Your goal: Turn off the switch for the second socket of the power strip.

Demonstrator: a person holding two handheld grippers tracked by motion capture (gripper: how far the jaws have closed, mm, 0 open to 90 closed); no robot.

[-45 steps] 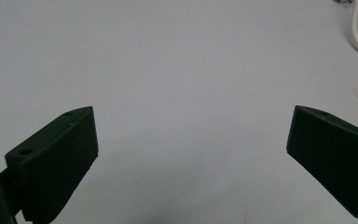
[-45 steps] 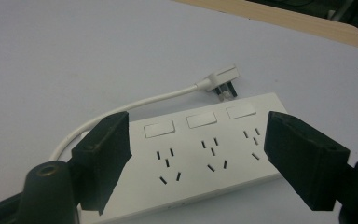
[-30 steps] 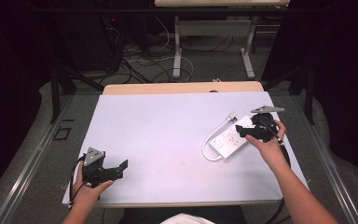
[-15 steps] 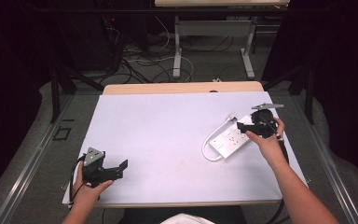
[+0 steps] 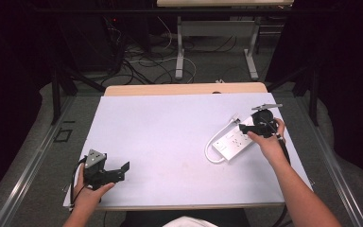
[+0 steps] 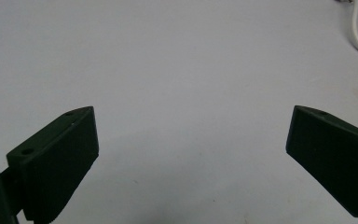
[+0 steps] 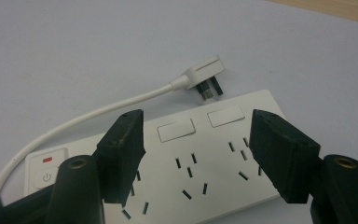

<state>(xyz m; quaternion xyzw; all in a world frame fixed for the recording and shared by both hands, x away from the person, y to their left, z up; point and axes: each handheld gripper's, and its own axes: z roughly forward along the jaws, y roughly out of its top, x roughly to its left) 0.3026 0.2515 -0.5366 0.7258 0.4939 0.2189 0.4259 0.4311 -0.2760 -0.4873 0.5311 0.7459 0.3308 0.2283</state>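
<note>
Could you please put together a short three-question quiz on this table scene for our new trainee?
1. True or false: the right gripper hangs over the white plastic power strip with its black jaws apart and nothing pinched between them.
2. Where does the strip's white three-pin plug lie? A) pushed into a socket of the strip; B) loose on the white table beside the strip; C) between the jaws of the left gripper.
3. Fill in: the strip's power button sits at the end from which the white ____ leaves.

Key: 1 true, the jaws have just been closing but press on nothing; 2 B; 3 cable.
</note>
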